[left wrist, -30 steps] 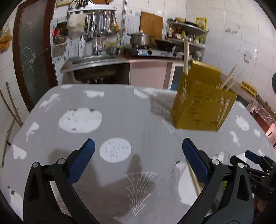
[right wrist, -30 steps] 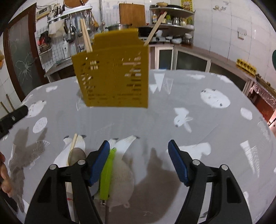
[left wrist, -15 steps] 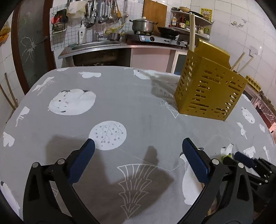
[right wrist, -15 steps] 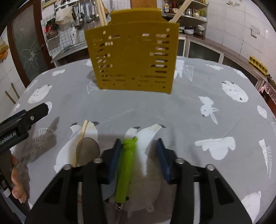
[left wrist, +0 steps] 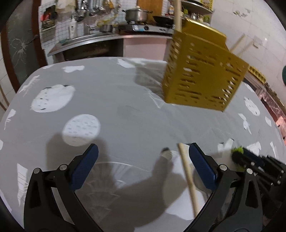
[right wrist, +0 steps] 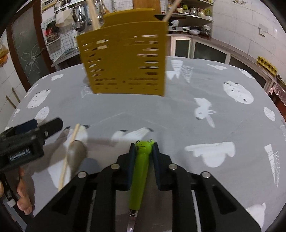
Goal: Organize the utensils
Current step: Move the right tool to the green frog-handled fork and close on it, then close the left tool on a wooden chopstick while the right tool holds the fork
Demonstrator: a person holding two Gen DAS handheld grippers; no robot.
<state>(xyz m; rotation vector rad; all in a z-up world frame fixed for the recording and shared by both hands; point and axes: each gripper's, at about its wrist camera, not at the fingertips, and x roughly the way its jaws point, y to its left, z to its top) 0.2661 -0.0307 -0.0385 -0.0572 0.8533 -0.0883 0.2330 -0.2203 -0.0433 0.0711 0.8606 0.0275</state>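
Observation:
A yellow slotted utensil holder (right wrist: pixel 123 60) stands on the grey tablecloth with wooden sticks poking out of it; it also shows in the left wrist view (left wrist: pixel 203 75). My right gripper (right wrist: pixel 143 151) is shut on a green frog-headed utensil handle (right wrist: pixel 141 171), its metal end pointing back under the gripper. A wooden-handled spoon (right wrist: pixel 76 151) lies to its left. My left gripper (left wrist: pixel 143 166) is open just above the cloth, with the spoon's wooden handle (left wrist: pixel 187 174) close inside its right finger.
The table (right wrist: pixel 196 100) has a grey cloth with white prints. A kitchen counter with stove, pot and hanging tools (left wrist: pixel 135 16) is behind it. The left gripper's body (right wrist: pixel 23 142) sits left of the spoon in the right wrist view.
My right gripper closed onto the green frog handle. My left gripper moved right toward the spoon, so the wooden handle now lies between its fingers.

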